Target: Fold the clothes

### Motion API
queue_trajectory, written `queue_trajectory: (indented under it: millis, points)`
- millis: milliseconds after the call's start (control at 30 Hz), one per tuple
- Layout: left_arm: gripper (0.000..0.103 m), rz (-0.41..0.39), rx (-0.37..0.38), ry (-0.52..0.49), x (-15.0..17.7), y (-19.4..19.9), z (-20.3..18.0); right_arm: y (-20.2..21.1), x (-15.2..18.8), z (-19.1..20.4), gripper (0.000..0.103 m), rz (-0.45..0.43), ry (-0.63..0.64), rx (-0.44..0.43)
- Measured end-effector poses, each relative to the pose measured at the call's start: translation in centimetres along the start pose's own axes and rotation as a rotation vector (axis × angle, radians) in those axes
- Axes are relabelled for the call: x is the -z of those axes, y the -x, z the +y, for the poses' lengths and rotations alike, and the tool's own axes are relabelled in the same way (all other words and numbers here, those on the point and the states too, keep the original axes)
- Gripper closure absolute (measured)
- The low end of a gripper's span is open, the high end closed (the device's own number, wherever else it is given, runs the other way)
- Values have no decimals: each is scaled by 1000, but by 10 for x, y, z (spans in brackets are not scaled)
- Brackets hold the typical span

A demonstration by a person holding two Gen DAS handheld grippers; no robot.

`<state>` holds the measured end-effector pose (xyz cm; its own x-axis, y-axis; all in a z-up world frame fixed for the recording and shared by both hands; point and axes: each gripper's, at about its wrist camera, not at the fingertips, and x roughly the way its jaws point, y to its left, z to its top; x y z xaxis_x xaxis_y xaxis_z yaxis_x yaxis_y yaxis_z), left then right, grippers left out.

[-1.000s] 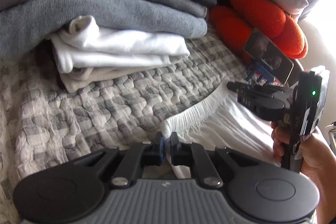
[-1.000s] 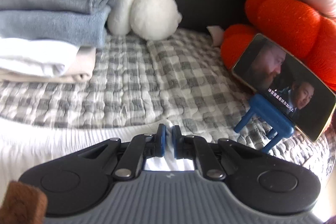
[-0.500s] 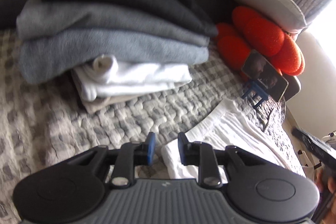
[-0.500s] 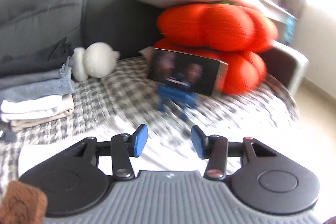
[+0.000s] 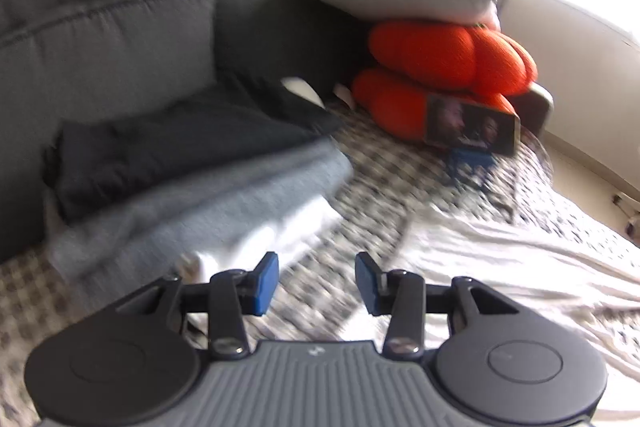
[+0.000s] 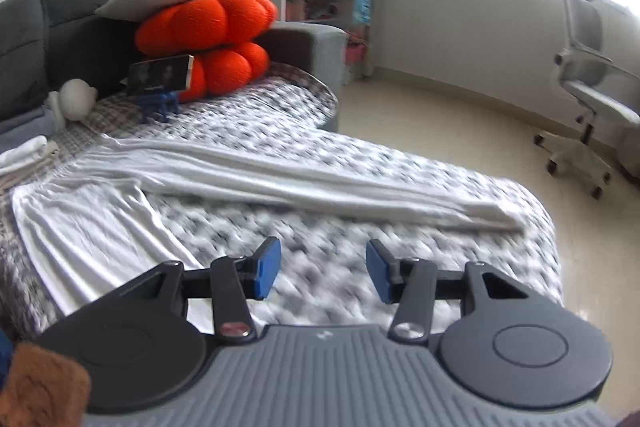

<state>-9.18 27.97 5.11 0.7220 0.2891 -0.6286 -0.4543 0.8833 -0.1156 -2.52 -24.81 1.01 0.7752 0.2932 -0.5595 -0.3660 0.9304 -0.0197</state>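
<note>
White trousers lie spread across the checked quilt, waistband at the left, one leg stretched toward the right edge. In the left wrist view the same white trousers lie to the right of a stack of folded clothes in black, grey and white. My left gripper hovers over the quilt in front of that stack, its jaws opening with nothing between them. My right gripper hangs above bare quilt, below the stretched leg, jaws apart and empty.
Orange cushions and a phone on a blue stand sit at the back against the dark sofa. A white plush lies near the stack. An office chair stands on the floor beyond the bed's right edge.
Both grippers let go of the white waistband and opened. The right one swung far right over the quilt, the left one rose and rolled.
</note>
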Motion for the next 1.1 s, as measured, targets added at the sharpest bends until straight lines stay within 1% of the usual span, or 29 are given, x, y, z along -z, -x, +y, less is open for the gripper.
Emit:
queue_trajectory:
  millis: [133,200,300,400,467,533,600,633,667,733,833,900,933,967,1000,1033,1100]
  points:
    - [60,78,80,-1,23,-8,-25,43,45,-33,52,20,-134,108]
    - [60,106,103,4,31,-11,-36,64,67,-51,52,29,-213,165]
    - [60,127,116,17,38,-16,-47,81,89,-72,52,28,-293,226]
    - [60,135,114,7,43,-18,-55,88,102,-91,52,23,-384,249]
    - [60,140,116,-13,45,-20,-61,90,109,-103,52,6,-432,231]
    - [60,154,125,-25,47,-23,-67,86,113,-108,52,-6,-428,229]
    - [60,165,135,-33,48,-25,-72,77,114,-110,54,-6,-396,236]
    - [59,170,136,-39,50,-26,-74,74,114,-110,54,-16,-376,219]
    - [59,176,135,-46,51,-28,-77,71,114,-109,54,-30,-336,194]
    - [59,183,126,-54,54,-32,-81,63,113,-102,54,-30,-227,175]
    - [59,191,122,-73,58,-37,-86,48,110,-93,54,-4,-59,188]
    - [59,197,118,-86,60,-40,-89,44,112,-98,54,-13,-56,145]
    - [59,198,116,-88,61,-42,-90,43,112,-100,64,-12,-55,123]
    - [59,199,115,-89,63,-43,-91,43,113,-102,77,-9,-54,112]
    - [59,201,115,-90,64,-44,-91,43,113,-103,98,-6,-52,102]
    - [59,198,114,-93,64,-44,-92,44,113,-105,98,-6,-52,95]
    - [59,195,113,-99,65,-43,-92,59,109,-104,98,-37,-76,120]
